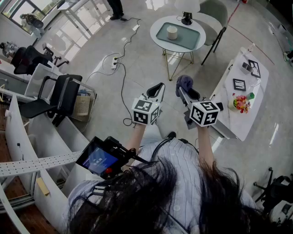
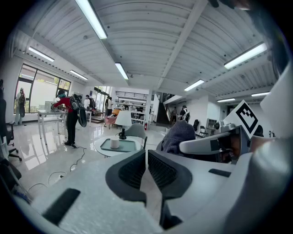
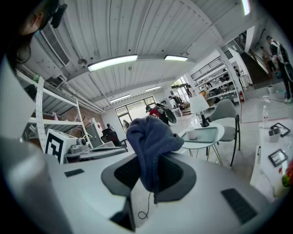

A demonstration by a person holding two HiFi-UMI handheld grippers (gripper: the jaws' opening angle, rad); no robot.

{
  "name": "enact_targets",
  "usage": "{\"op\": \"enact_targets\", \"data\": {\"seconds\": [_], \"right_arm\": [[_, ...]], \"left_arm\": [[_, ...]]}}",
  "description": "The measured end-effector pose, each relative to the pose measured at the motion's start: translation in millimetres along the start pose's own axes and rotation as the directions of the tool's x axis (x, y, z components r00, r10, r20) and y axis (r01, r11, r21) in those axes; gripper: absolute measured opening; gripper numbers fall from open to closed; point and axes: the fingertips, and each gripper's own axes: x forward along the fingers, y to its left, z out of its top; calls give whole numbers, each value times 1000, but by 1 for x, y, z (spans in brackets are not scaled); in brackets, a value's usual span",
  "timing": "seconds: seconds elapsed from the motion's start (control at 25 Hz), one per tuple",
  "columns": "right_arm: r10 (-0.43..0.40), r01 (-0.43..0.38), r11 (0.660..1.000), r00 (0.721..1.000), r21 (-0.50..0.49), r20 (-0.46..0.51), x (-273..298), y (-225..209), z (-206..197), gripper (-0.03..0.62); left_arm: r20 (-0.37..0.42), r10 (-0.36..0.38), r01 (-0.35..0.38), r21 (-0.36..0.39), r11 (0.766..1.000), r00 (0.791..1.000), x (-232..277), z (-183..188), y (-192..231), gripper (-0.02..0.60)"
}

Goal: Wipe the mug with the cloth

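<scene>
The person stands well back from the small round white table (image 1: pixel 158 28) at the top centre of the head view. The pale cylindrical mug (image 1: pixel 171 32) sits there on a green-grey tray (image 1: pixel 184 43), untouched, with a white-shaded lamp (image 1: pixel 187 7) just behind it. Both grippers are held out in front, near the middle of the frame and well apart from the mug.

The right gripper (image 3: pixel 149 176) has its jaws clamped on a bunched dark blue-grey cloth (image 3: pixel 149 141). Most of the cloth stands up above the pads in a loose lump, and a thread dangles below. The left gripper (image 2: pixel 146 157) has its jaws pressed together with nothing between them.

Here is what I'd worry about:
- **Loose mug:** If the left jaws don't open and take hold of the mug first, a wiping push could slide it along the tray or tip it. It could even go off the edge of that small table.
- **Weak hold on the cloth:** Only a narrow fold seems to be pinched, so rubbing against the mug might drag the cloth out of the jaws.
- **Lamp close by:** A broad wiping stroke could knock into it.
- **Cable on the floor:** A black cable (image 1: pixel 122 73) trails over the pale floor at centre left, near the way to the table, and a foot could catch on it.
</scene>
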Motion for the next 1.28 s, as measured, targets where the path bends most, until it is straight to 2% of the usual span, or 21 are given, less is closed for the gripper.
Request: {"op": "enact_targets", "data": {"seconds": [0.4, 0.8, 1.28], "right_arm": [[-11, 11, 1000, 1000, -23, -10, -4, -4, -7, 95], [-9, 9, 1000, 999, -6, -32, 1, -10, -14, 95], [-24, 24, 1000, 998, 12, -58, 56, -59, 8, 95]], "left_arm": [[-16, -8, 8, -11, 1000, 1000, 5, -6, -7, 20], [-50, -25, 24, -25, 999, 998, 12, -14, -8, 20], [-83, -42, 39, -37, 999, 996, 81, -2, 37, 20]]}}
